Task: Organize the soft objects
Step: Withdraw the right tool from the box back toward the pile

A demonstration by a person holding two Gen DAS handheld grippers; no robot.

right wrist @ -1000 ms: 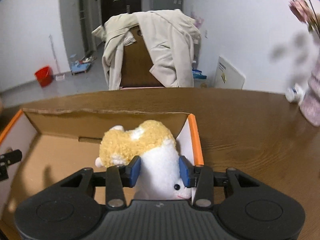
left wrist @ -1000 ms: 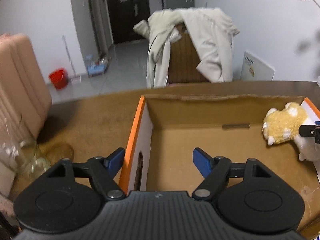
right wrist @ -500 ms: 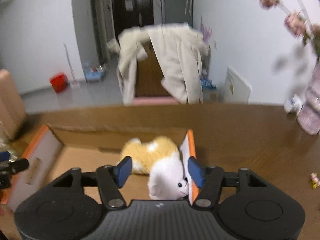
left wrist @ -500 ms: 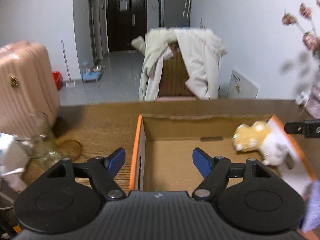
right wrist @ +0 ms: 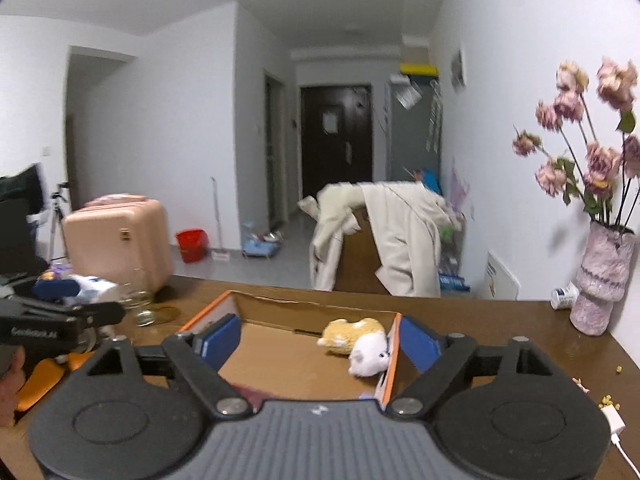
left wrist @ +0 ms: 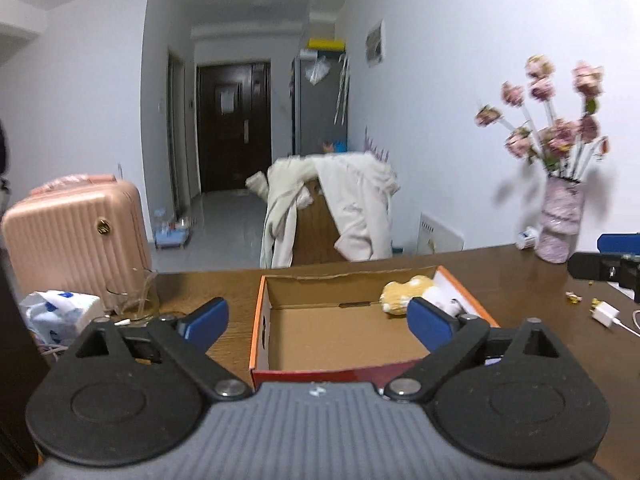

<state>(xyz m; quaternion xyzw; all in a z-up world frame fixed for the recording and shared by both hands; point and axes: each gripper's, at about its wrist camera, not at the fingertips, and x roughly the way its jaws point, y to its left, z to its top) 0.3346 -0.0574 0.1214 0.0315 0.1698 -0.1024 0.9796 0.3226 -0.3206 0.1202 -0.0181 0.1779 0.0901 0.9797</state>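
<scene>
A yellow and white plush toy (right wrist: 358,342) lies inside an open cardboard box (right wrist: 280,356) with orange edges, in its far right corner; it also shows in the left wrist view (left wrist: 408,298). The box (left wrist: 340,332) stands on a brown wooden table. My right gripper (right wrist: 320,340) is open and empty, held back above the box's near side. My left gripper (left wrist: 318,320) is open and empty, pulled back at the box's near edge.
A pink vase of flowers (right wrist: 598,280) stands at the table's right side, with a small bottle (right wrist: 562,296) beside it. A glass (left wrist: 136,300) and a tissue pack (left wrist: 60,316) sit at the left. A white charger and cable (left wrist: 606,316) lie at the right. A chair with a coat (left wrist: 332,208) stands behind the table.
My right gripper opened and let the plush toy go into the box, then pulled back. Both grippers rose and drew away from the box.
</scene>
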